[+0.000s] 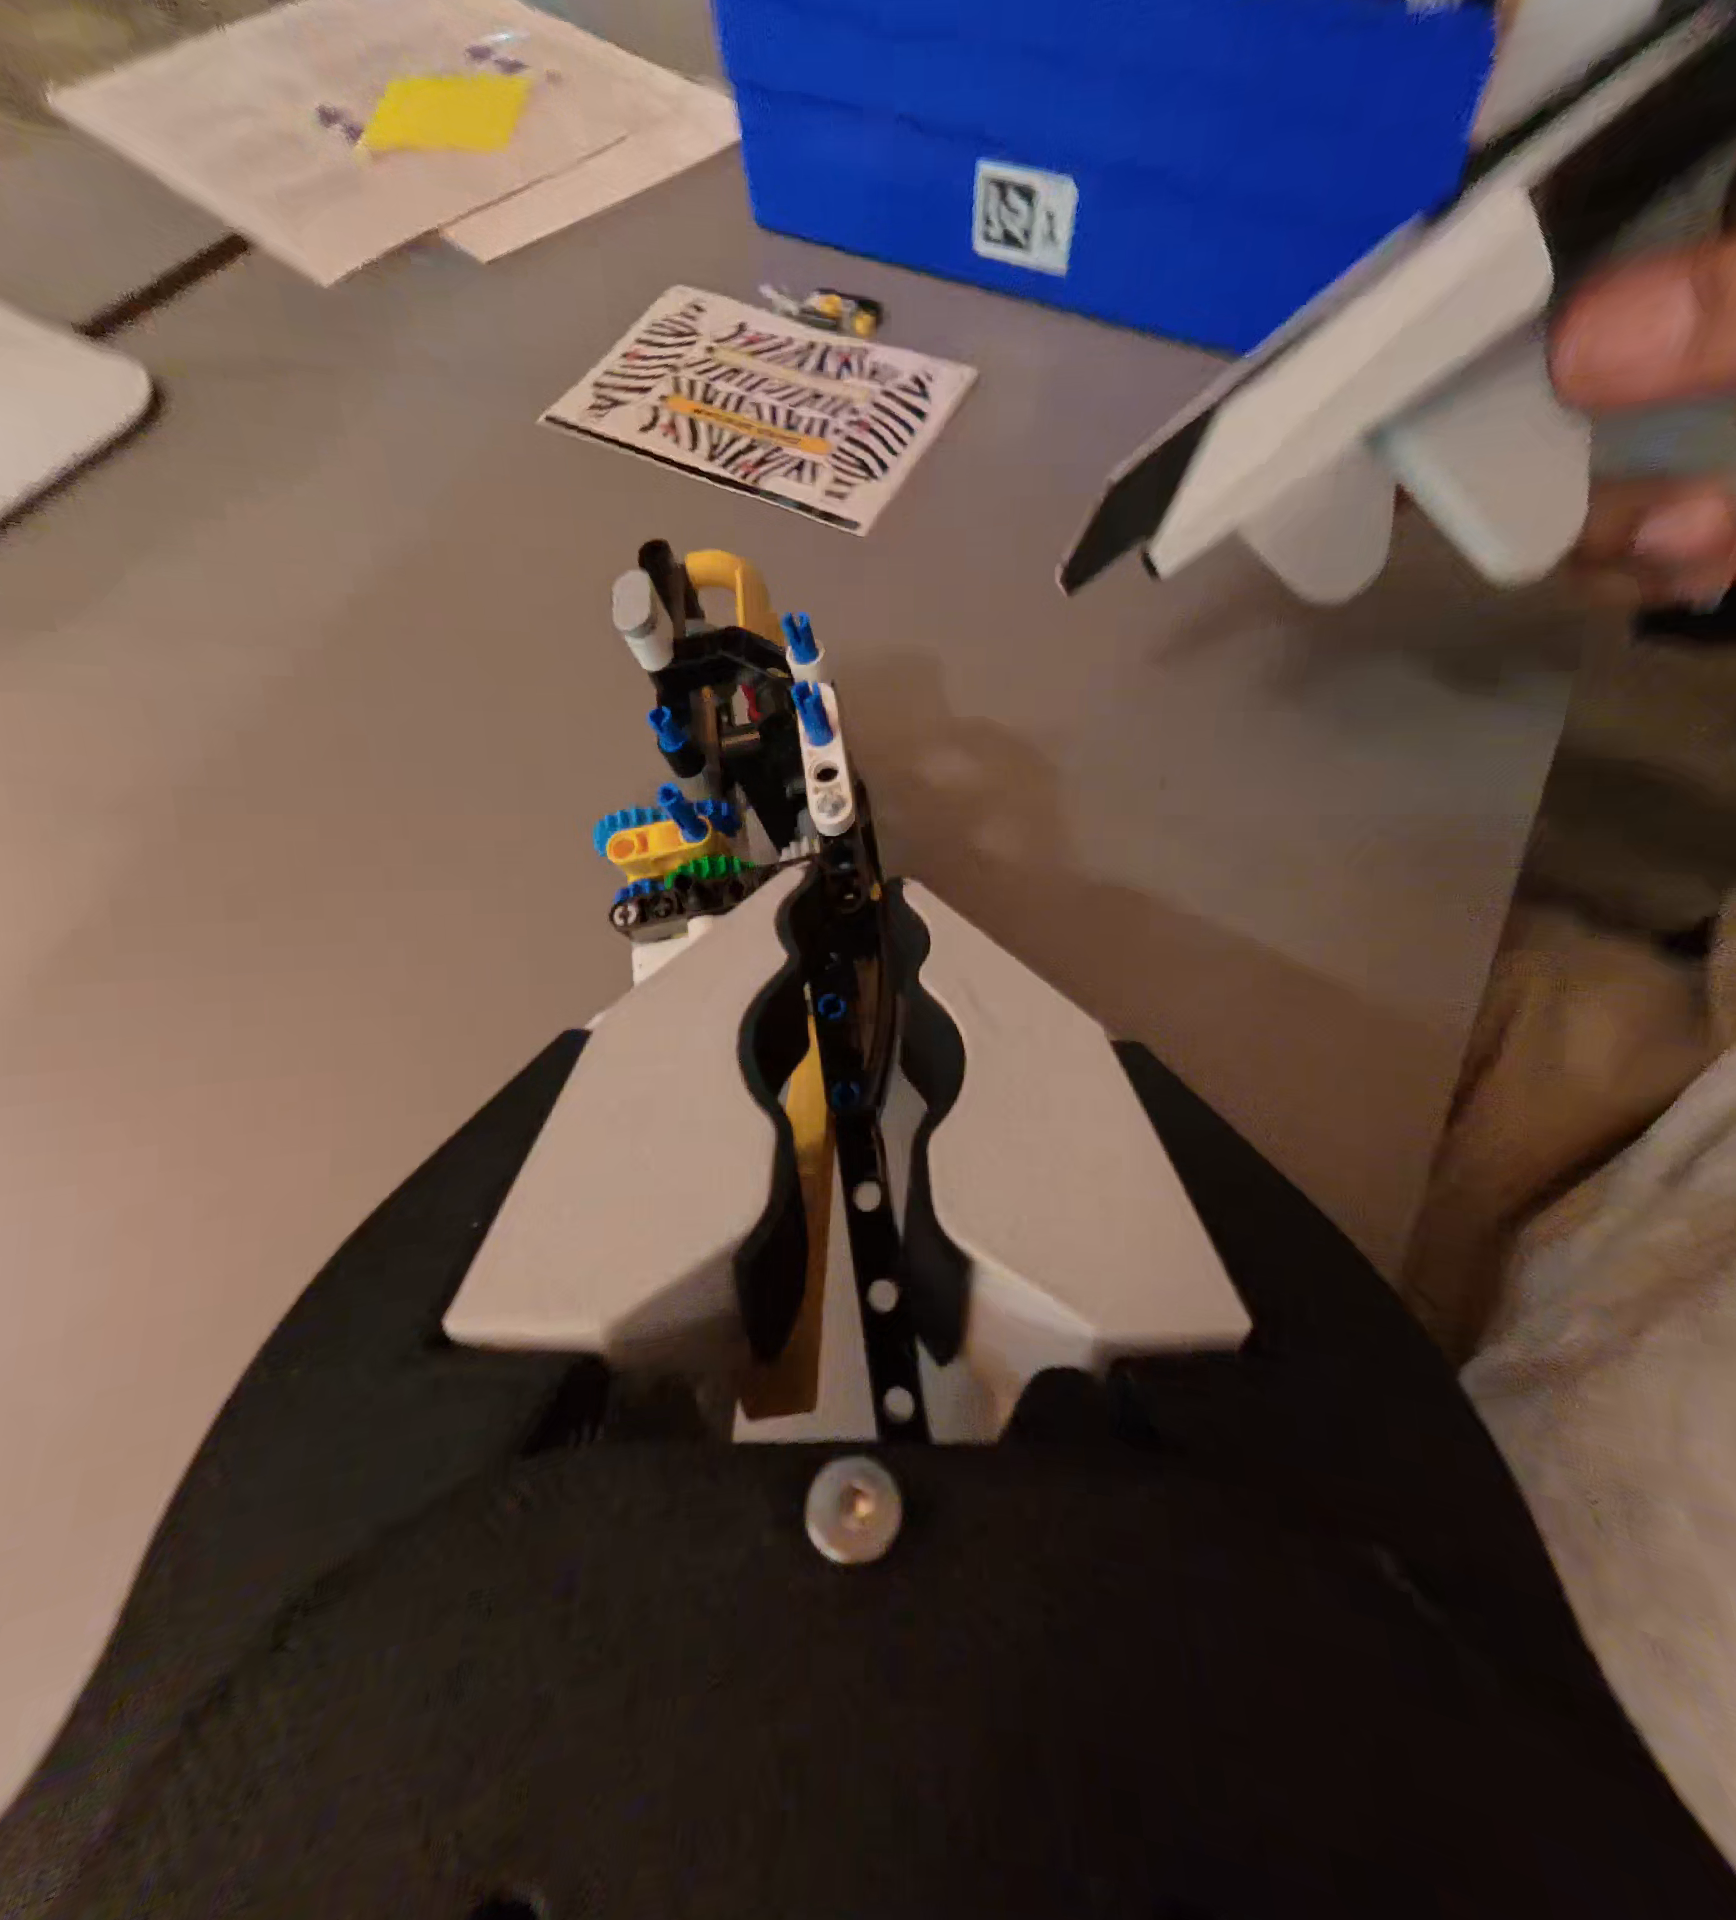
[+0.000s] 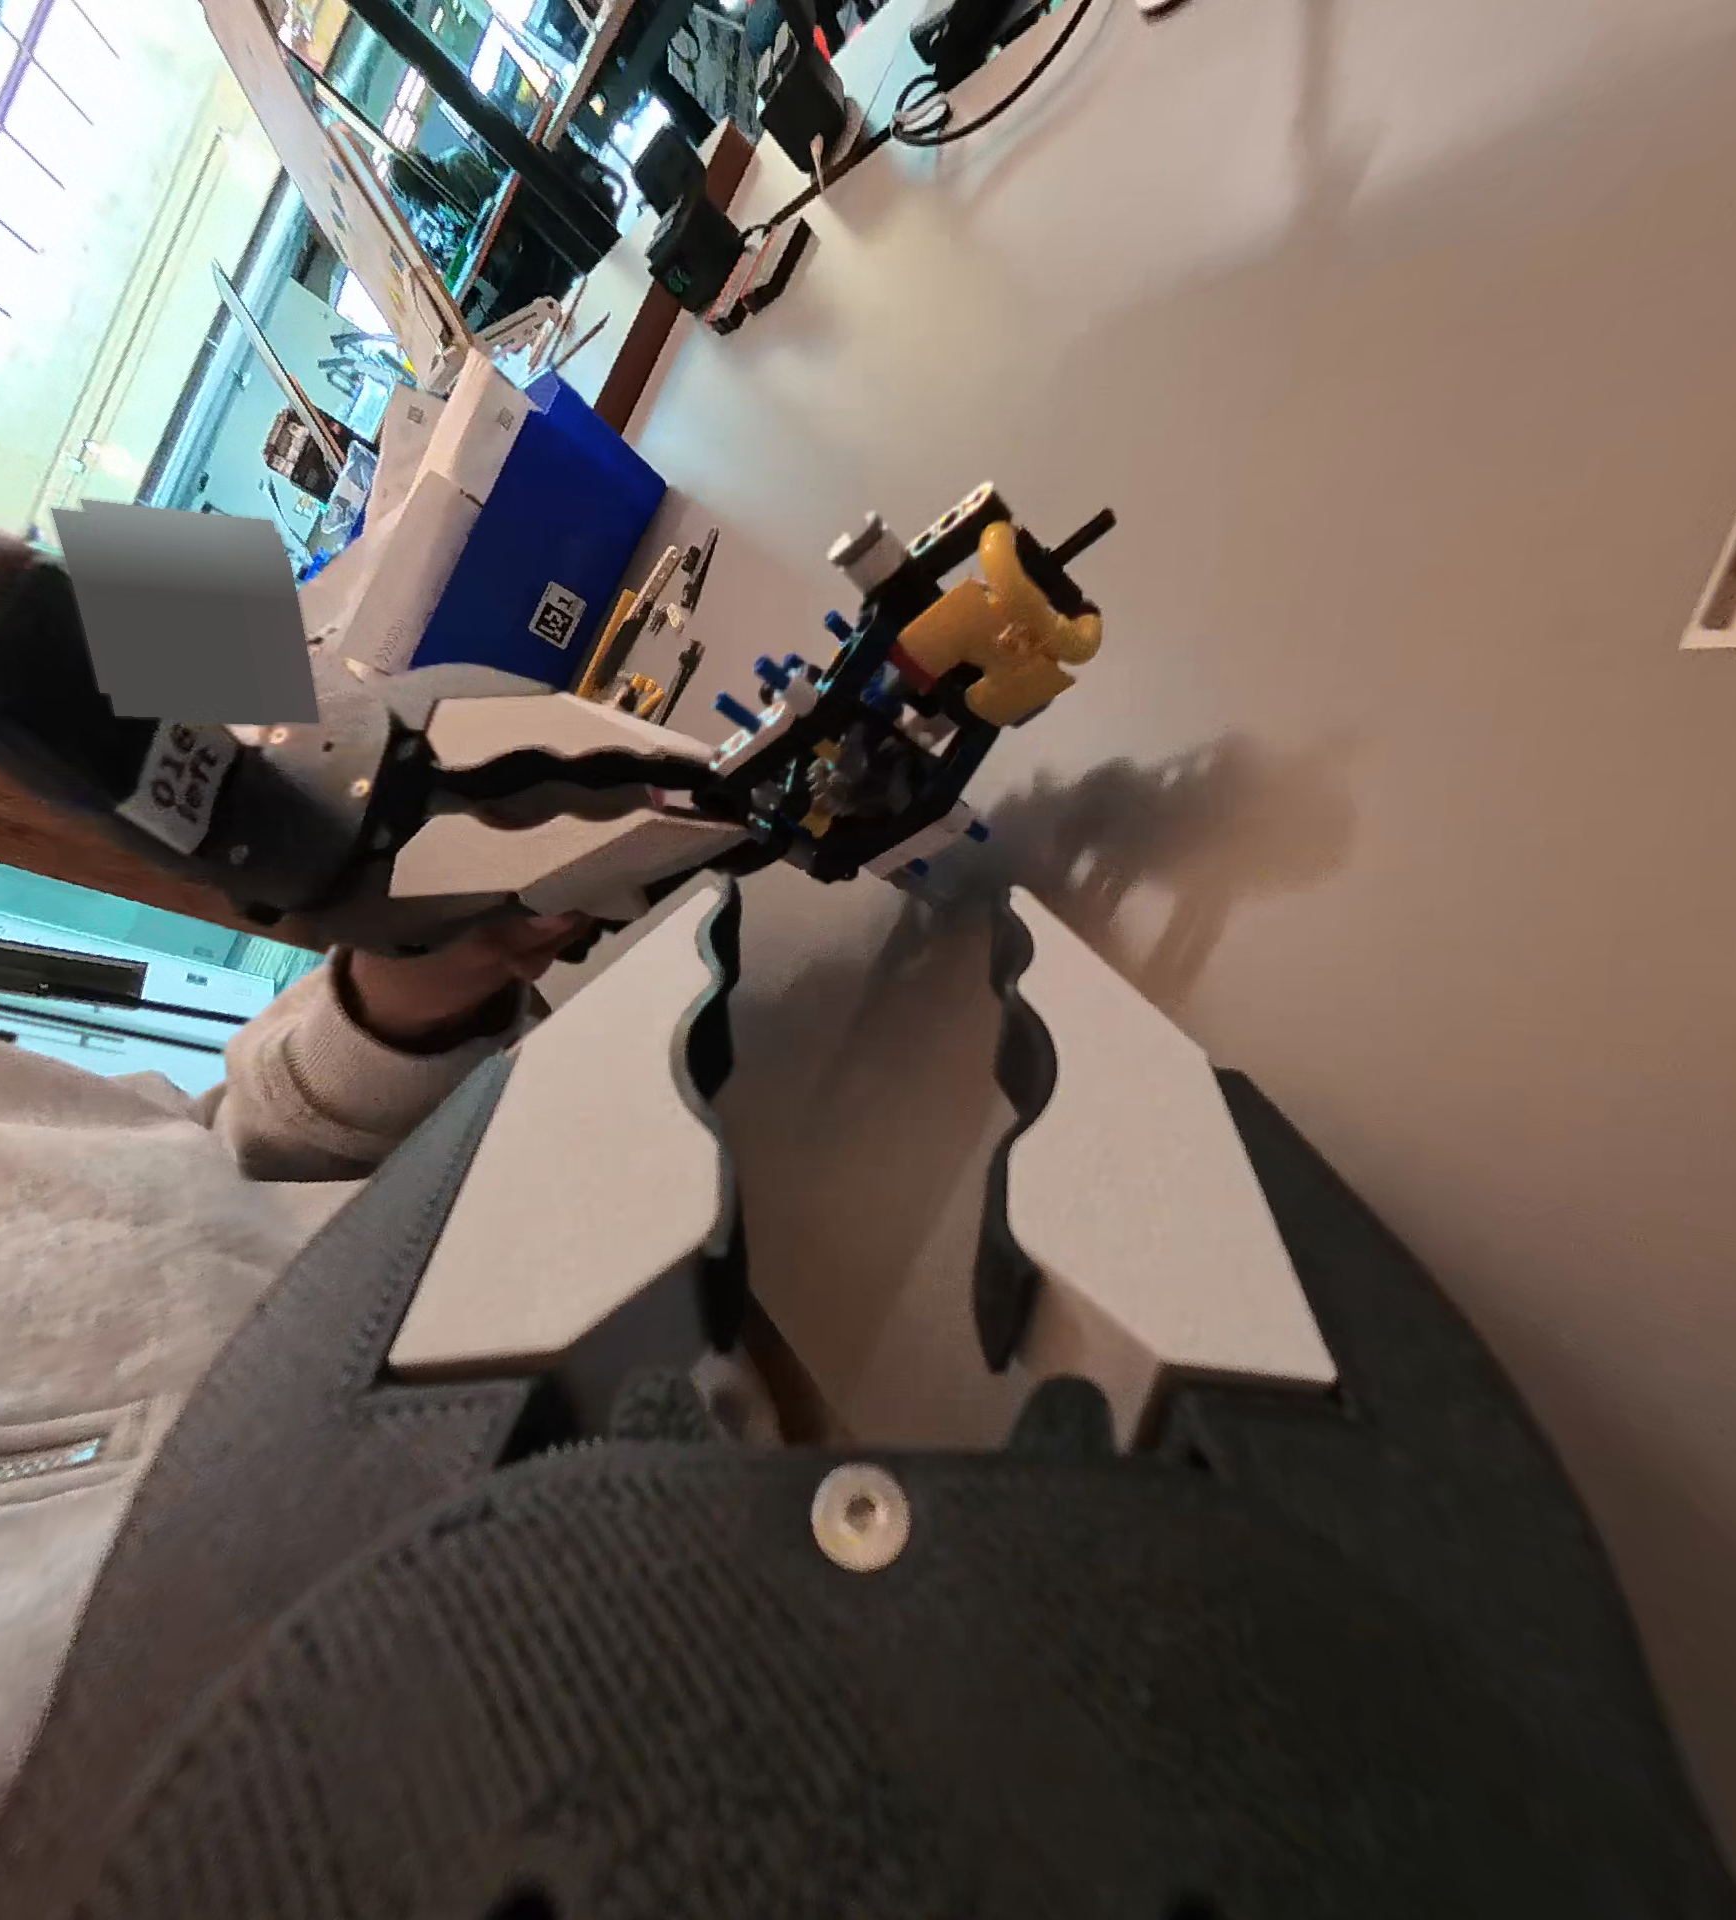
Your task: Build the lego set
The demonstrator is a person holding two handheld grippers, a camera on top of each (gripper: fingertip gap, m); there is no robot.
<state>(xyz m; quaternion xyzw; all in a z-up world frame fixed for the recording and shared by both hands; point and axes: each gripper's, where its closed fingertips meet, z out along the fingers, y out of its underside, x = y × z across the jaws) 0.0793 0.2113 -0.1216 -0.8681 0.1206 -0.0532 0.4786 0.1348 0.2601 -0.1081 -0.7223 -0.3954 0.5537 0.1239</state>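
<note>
Left gripper (image 1: 843, 894) is nearest the left wrist camera, its white fingers (image 1: 656, 1164) clamped tight on the black beam of the lego build (image 1: 739, 727). Build sticks out toward 12 o'clock, held above the grey table (image 1: 324, 727): black frame, blue pins, white beam, yellow curved part, small gears at its 8 o'clock.

Around it: striped sticker sheet (image 1: 760, 405) flat on the table at 12, a few loose parts (image 1: 828, 307) just beyond it, blue bin (image 1: 1103, 156) at 1 o'clock, papers with a yellow square (image 1: 386, 125) at 11. A white pad at 9 is cut off by the frame edge.

Right gripper (image 1: 1207, 540) comes in at 2 o'clock, motion-blurred, a hand (image 1: 1695, 332) behind it; nothing between it and the build.

Right wrist view: right gripper (image 2: 864, 904) has its jaws wide apart and empty, tips just short of the build (image 2: 905, 707), which the left gripper (image 2: 718, 800) holds from 9 o'clock. Build's shadow falls on the table (image 2: 1363, 520) at 3. Grey mosaic patch at 9 hides part of the scene; the background clutter at 11 is too small to identify.
</note>
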